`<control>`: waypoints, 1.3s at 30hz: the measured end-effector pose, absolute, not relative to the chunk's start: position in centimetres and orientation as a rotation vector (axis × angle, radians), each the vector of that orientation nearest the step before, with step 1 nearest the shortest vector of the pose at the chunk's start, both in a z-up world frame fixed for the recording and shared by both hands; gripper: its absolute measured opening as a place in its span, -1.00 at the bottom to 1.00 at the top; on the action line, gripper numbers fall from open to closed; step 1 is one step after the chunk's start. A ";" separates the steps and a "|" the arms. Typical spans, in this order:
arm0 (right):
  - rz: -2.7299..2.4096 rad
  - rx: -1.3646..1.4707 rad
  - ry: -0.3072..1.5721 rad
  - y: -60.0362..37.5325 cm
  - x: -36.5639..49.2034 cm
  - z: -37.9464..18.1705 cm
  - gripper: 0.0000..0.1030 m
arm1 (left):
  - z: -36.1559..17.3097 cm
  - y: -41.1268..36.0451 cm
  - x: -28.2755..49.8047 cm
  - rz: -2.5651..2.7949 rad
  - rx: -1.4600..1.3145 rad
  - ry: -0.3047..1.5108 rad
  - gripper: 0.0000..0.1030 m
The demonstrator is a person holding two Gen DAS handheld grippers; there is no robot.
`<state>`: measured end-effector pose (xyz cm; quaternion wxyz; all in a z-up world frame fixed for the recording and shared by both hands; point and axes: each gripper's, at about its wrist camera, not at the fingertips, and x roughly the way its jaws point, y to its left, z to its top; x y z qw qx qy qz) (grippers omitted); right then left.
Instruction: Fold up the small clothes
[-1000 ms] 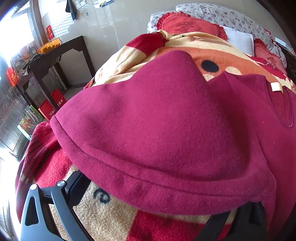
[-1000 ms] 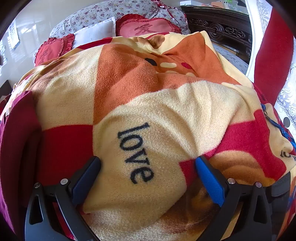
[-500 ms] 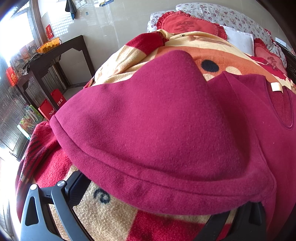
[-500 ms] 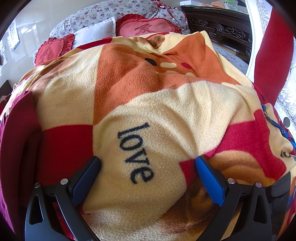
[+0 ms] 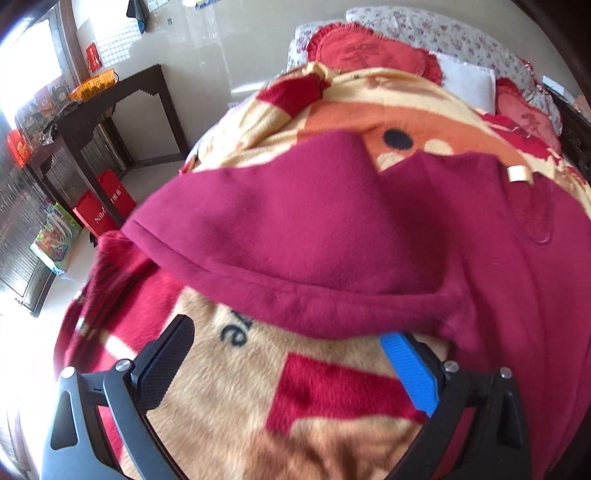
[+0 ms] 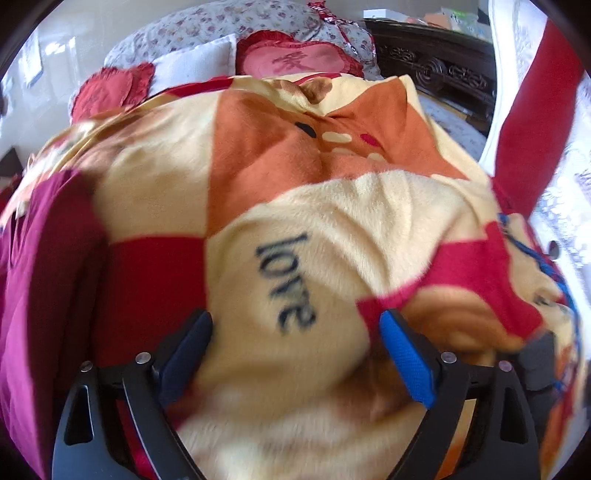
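Note:
A dark red knit top [image 5: 332, 229] lies spread on a patterned fleece blanket [image 5: 229, 406] on a bed, with a cream neck label [image 5: 519, 173] at the far right. Its near hem [image 5: 295, 295] lies just beyond my left gripper [image 5: 291, 339], which is open and empty over the blanket. In the right wrist view the top [image 6: 33, 266] shows only at the left edge. My right gripper [image 6: 295, 332] is open and empty over the blanket's "love" lettering [image 6: 288, 280].
Red heart cushions [image 5: 369, 51] and floral pillows [image 6: 229, 22] lie at the head of the bed. A dark side table [image 5: 110, 99] and red bags [image 5: 99, 210] stand on the floor to the left. A carved dark headboard [image 6: 436, 66] stands at the right.
Both grippers have pulled back and lifted. The left one has come clear of the top's hem, so both its fingers now show. The right view has shifted and blurred.

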<state>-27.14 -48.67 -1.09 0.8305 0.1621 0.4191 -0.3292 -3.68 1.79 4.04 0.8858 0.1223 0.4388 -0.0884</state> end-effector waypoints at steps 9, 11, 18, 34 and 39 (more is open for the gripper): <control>-0.543 0.317 0.871 -38.9 -32.1 7.3 0.45 | 8.8 1.8 -8.1 -0.258 0.231 0.842 0.99; -0.526 0.347 0.882 -36.9 -32.5 9.2 0.45 | 9.4 1.5 -8.6 -0.273 0.217 0.836 0.99; -0.392 0.416 0.902 -31.4 -31.8 13.4 0.45 | 11.0 0.2 -10.1 -0.307 0.225 0.803 0.99; -0.240 0.493 0.839 -25.2 -22.7 14.8 0.44 | 11.3 -0.4 -10.2 -0.325 0.236 0.820 0.99; -0.252 0.474 0.832 -24.4 -20.4 13.8 0.41 | 11.1 0.1 -9.6 -0.311 0.228 0.819 0.99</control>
